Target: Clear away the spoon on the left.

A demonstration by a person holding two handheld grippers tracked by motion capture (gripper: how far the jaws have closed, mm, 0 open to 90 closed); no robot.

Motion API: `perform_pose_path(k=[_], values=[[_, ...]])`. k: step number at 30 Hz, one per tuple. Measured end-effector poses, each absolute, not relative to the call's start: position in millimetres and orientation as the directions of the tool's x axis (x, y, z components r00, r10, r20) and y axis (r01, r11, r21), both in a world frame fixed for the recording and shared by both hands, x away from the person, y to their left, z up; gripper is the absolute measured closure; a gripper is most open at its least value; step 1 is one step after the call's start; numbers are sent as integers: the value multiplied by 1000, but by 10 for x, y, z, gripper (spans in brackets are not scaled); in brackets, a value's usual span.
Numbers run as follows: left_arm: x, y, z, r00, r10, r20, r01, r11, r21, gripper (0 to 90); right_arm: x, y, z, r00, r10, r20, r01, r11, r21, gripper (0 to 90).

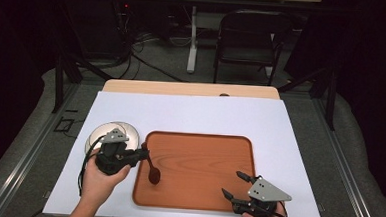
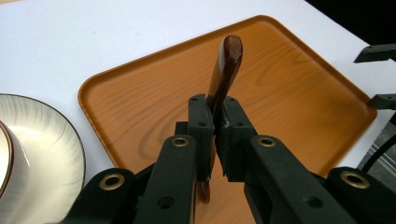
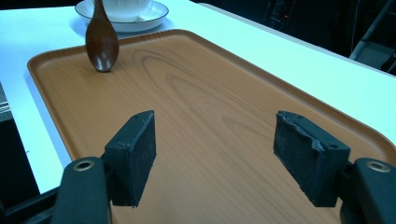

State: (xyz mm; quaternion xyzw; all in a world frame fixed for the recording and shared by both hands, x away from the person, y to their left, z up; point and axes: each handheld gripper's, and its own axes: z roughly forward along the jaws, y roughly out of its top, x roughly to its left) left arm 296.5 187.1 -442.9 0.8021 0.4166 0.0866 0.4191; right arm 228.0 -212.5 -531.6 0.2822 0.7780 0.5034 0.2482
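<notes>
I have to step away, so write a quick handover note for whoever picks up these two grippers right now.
Left gripper: shut on the wooden spoon, gripping its handle. The spoon's bowl points down at the left part of the wooden tray and looks to touch it or sit just above; contact is hard to tell.
Right gripper: open, nothing between its pads, at the tray's near right corner.
White plate with bowl: on the white table cover, left of the tray.
Done: spoon picked up and brought over the tray.
Left: probably lay the spoon down on the tray and release it.

No legible txt or labels.
</notes>
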Motion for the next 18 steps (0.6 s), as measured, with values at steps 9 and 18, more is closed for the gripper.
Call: perform_pose_path(k=[9,18], values=[[3200,1833,-4501,609,750,-259,629,-257,734,843,2280,-2128,-5314,-719,687,-103,187,335,924,294],[3461,1821,-4678,550,769,-327,667,-169,725,832,2281,-2138,-5311,-718,688,-102,185,330,926,297]])
